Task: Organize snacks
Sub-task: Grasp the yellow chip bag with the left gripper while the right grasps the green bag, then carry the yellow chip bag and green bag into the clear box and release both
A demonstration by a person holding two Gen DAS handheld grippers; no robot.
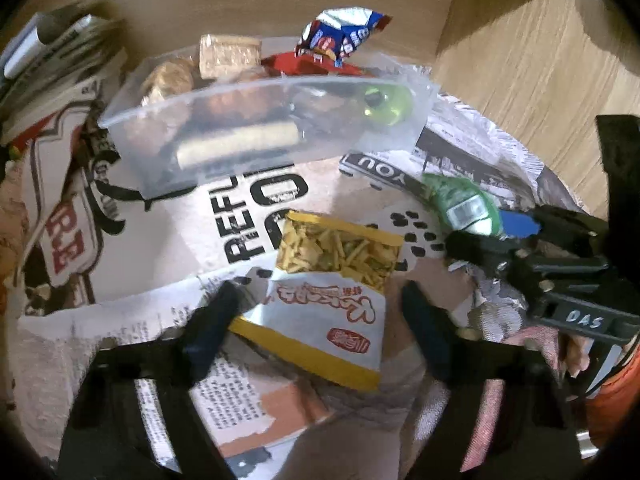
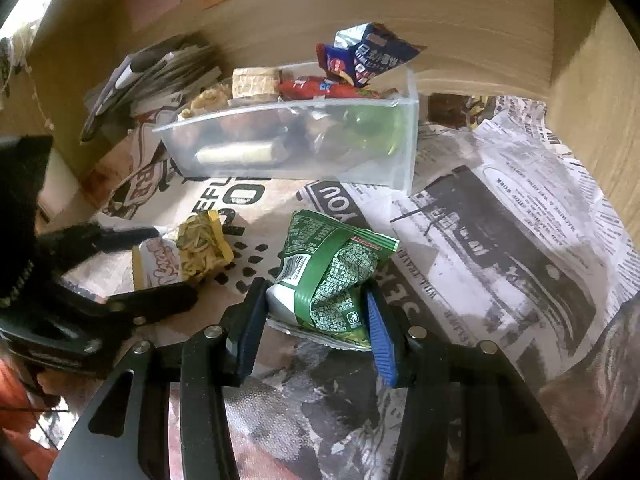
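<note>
A clear plastic bin (image 1: 224,132) (image 2: 404,148) stands at the back and holds several snacks, with a blue packet (image 1: 344,36) (image 2: 372,56) sticking out on top. My left gripper (image 1: 320,312) is open around a white and yellow packet of fried sticks (image 1: 332,280) (image 2: 188,256) that lies on the paper. My right gripper (image 2: 316,320) is shut on a green snack packet (image 2: 332,272) and holds it just above the paper. That green packet also shows in the left wrist view (image 1: 460,204), right of the yellow one.
Printed newspaper sheets (image 2: 500,240) cover the surface. A wooden wall (image 2: 400,12) closes the back and a wooden side panel (image 2: 596,92) the right. A stack of papers (image 2: 152,76) leans at the back left.
</note>
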